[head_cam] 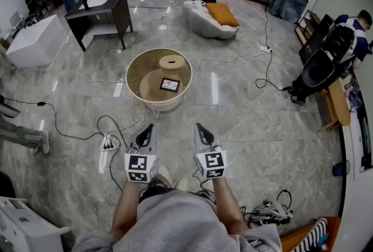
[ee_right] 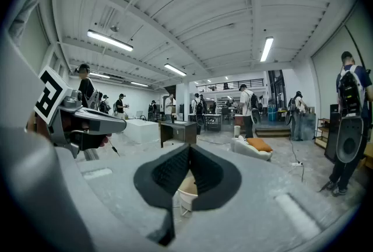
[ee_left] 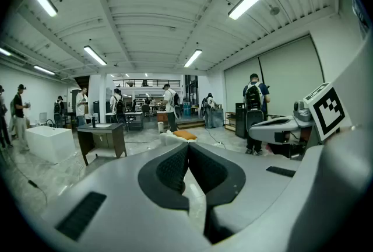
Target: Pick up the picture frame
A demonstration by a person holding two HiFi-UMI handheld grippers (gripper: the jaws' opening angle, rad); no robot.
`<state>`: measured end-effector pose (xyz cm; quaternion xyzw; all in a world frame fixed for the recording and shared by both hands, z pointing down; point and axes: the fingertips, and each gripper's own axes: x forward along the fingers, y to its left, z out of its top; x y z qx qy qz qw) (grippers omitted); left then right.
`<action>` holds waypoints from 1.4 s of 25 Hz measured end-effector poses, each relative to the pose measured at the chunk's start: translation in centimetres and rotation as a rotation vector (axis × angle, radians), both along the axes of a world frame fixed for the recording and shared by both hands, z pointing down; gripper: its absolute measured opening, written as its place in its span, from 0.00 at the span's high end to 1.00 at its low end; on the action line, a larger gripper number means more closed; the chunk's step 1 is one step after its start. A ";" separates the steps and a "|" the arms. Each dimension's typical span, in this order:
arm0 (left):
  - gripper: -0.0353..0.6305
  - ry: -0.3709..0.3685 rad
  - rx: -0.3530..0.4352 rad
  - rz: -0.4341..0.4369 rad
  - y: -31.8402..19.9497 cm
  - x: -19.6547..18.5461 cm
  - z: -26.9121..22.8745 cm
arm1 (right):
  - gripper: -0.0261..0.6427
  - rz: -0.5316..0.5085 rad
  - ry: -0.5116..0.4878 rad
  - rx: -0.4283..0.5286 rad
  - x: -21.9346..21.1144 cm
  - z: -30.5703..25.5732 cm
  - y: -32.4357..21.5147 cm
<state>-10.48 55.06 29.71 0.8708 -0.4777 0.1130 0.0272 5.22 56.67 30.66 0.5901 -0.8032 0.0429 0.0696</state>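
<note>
Fingers on my left gripper [head_cam: 148, 127] and right gripper [head_cam: 199, 126] sit closed, empty, short of the picture frame [head_cam: 169, 84] lying in the round tub [head_cam: 166, 106]; reaching in unopened risks shoving it.

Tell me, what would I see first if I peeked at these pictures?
The big round beige tub in the middle of the shiny floor, with a small dark picture frame lying inside it. Nearer the person, the left gripper and the right gripper point toward the tub, both shut and empty.
</note>
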 end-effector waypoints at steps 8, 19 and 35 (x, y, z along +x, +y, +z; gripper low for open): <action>0.92 -0.009 -0.003 0.000 -0.2 0.3 0.0 | 0.96 -0.005 -0.004 0.003 0.2 -0.4 -0.4; 0.92 -0.016 -0.001 -0.014 -0.1 0.9 0.3 | 0.96 -0.035 -0.021 0.004 0.3 0.1 -0.5; 0.92 -0.032 -0.014 0.016 -8.8 2.5 1.5 | 0.96 -0.031 -0.023 -0.035 0.9 2.1 -8.5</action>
